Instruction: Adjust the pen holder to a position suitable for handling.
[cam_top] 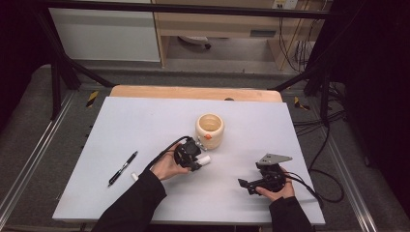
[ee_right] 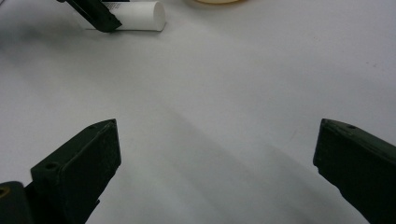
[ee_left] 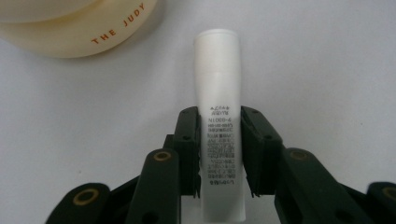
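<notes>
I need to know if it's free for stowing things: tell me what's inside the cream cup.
From the high view, the cream cup shows a pale inner wall and nothing sticking out. Its bottom is hidden by the rim. The white tube is outside it, held in the left claw.

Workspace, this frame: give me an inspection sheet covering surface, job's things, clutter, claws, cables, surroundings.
Surface: pale table top, wooden edge at the far side.
Job's things: white tube with small print; cream cup beside it.
Clutter: black pen at the left.
Claws: left claw shut on the white tube; right claw open, nothing between its jaws.
Cables: black cable trailing off the right edge.
Surroundings: black frame bars, grey floor, cabinets behind.
</notes>
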`<state>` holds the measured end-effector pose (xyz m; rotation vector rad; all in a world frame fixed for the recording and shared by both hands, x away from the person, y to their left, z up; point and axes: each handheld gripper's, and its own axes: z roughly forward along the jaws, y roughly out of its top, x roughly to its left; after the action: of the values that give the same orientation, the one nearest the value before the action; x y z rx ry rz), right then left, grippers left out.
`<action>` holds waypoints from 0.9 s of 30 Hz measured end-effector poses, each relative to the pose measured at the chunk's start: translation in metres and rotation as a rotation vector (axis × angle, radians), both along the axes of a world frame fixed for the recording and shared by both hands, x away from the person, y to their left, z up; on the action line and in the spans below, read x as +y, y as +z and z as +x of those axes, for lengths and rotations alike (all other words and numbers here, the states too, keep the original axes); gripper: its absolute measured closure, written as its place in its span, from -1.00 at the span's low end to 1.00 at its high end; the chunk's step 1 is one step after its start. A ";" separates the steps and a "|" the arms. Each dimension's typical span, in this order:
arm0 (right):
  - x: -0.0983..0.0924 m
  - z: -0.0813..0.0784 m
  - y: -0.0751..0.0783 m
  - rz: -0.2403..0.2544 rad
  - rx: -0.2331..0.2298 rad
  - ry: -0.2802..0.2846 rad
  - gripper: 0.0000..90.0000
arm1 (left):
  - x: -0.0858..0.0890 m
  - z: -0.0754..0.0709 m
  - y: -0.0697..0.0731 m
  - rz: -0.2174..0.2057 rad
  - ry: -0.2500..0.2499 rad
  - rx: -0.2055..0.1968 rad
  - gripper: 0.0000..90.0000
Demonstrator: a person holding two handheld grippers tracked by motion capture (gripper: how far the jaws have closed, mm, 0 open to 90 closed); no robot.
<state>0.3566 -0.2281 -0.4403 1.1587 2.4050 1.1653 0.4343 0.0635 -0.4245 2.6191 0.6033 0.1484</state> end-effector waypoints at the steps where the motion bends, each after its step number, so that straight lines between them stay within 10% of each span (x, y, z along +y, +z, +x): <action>1: 0.000 0.000 0.000 -0.001 0.001 0.001 -0.97 | 0.000 0.000 0.000 0.004 -0.001 0.001 0.54; 27: 0.000 0.000 0.000 -0.003 0.000 0.002 -0.97 | 0.008 -0.005 0.013 -0.029 0.027 -0.032 0.56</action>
<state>0.3566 -0.2281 -0.4405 1.1556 2.4073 1.1621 0.4289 0.0715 -0.4112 2.5764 0.6256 0.1877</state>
